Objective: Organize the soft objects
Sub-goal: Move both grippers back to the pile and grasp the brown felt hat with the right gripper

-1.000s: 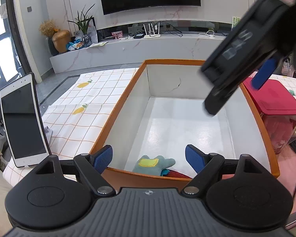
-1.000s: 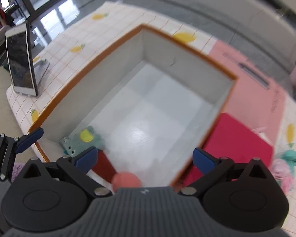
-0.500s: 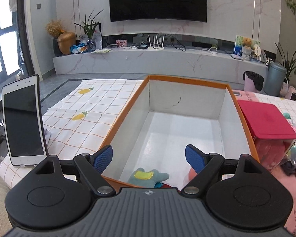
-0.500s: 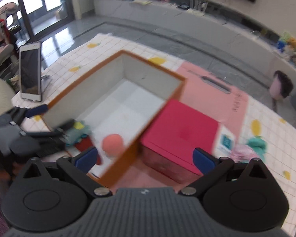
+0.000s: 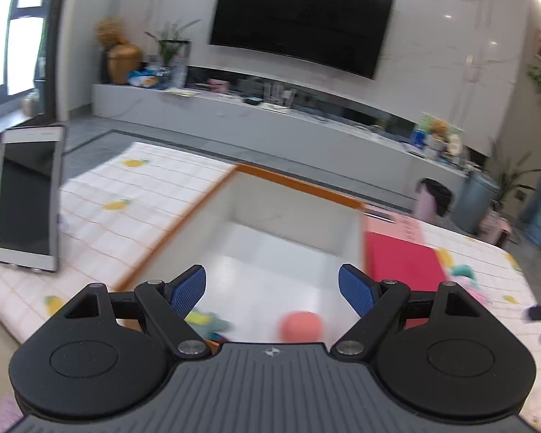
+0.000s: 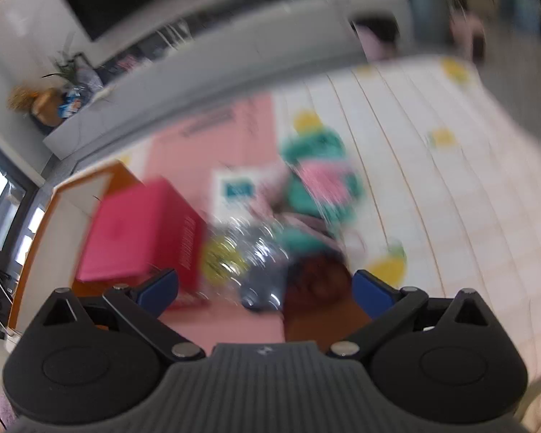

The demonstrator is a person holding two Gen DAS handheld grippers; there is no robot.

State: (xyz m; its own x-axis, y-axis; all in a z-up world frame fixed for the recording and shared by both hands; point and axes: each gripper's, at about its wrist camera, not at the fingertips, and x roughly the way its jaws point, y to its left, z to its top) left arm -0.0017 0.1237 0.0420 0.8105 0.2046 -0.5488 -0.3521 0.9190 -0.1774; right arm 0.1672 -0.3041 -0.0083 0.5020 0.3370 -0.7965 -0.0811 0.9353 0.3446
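An orange-rimmed box [image 5: 299, 184] with a white inside lies in front of my left gripper [image 5: 272, 288], which is open and holds nothing. On the box floor lie a pink ball [image 5: 300, 326] and a teal and yellow plush toy [image 5: 207, 321]. My right gripper [image 6: 265, 288] is open and empty above a blurred heap of soft toys: a teal and pink plush [image 6: 321, 176], a yellow one [image 6: 223, 258] and a dark brown one [image 6: 317, 281]. The box's corner [image 6: 72, 187] shows at the left of the right wrist view.
A red lidded bin [image 5: 400, 263] [image 6: 140, 231] stands right of the box. A white tablet [image 5: 29, 198] leans upright at the left. Everything sits on a checked mat [image 5: 119, 209] with yellow fruit prints. A TV wall and long shelf lie behind.
The pink ball dropped from the right gripper into the box. The right gripper swung right, away from the box and over the toy heap. The left gripper tilted up slightly.
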